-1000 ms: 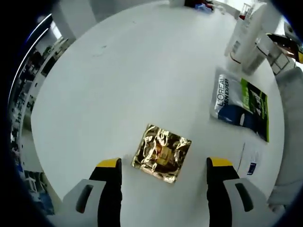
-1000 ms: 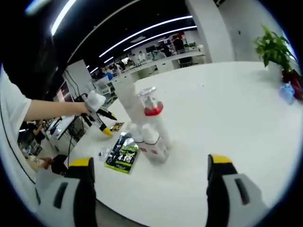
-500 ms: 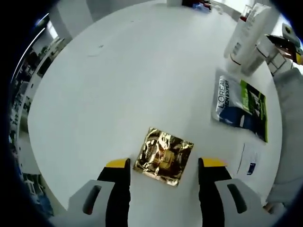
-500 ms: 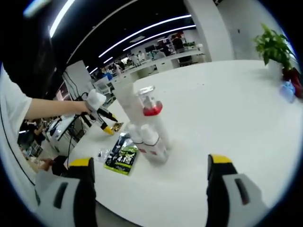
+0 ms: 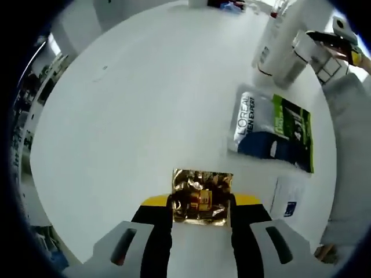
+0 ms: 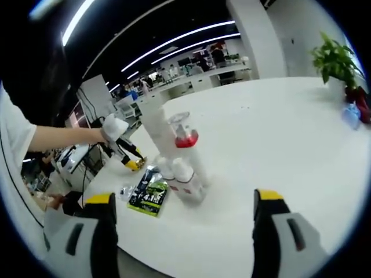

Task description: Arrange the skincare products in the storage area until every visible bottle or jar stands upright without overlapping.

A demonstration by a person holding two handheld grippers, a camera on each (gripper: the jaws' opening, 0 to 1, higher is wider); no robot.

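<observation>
"L'ORÉAL MEN EXPERT" reads along the white part of the sachet (image 5: 271, 132) lying flat on the table (image 5: 133, 104). The small print on its green and blue parts, on the bottles (image 5: 277, 41) and on the small white card (image 5: 288, 198) is too small to read.

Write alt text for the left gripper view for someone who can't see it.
The left gripper has its two yellow-tipped jaws closed against a crinkled gold foil sachet on a white table. Beyond lies a flat L'Oreal Men Expert packet, near white bottles.
</observation>
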